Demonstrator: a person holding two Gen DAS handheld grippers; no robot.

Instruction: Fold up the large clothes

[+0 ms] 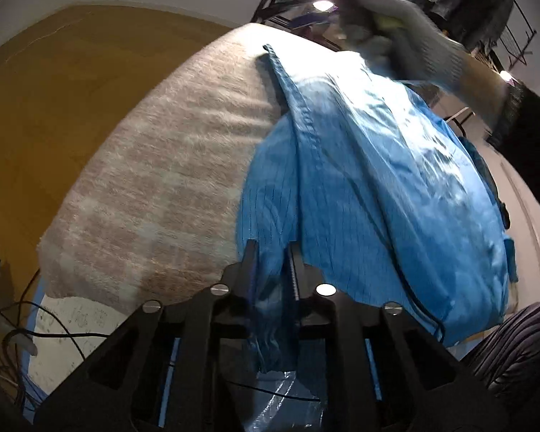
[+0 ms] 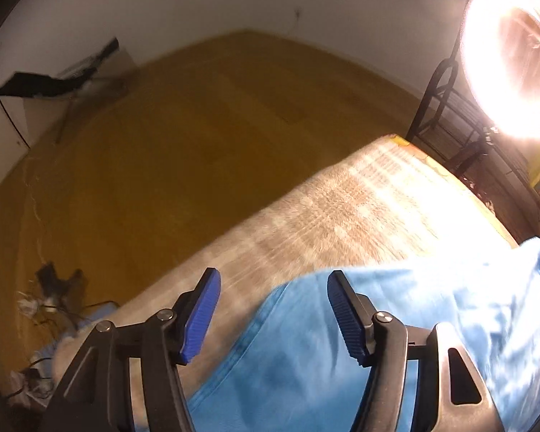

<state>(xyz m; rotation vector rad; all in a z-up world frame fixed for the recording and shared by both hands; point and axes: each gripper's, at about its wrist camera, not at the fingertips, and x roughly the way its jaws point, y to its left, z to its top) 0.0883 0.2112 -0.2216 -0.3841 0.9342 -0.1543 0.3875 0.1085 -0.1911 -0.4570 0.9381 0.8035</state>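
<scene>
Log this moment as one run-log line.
left tongs: shut on blue garment | right tongs: open, above garment edge, nothing held | surface: beige blanket

The left tongs (image 1: 272,252) are black plastic, with triangular cut-outs in their arms and four round silver screws. The right tongs (image 2: 273,311) have the same black frame, plus ribbed blue pads (image 2: 202,315) on the fingers. A hand (image 1: 410,32) wears a grey knitted glove above a dark sleeve (image 1: 529,122).
</scene>
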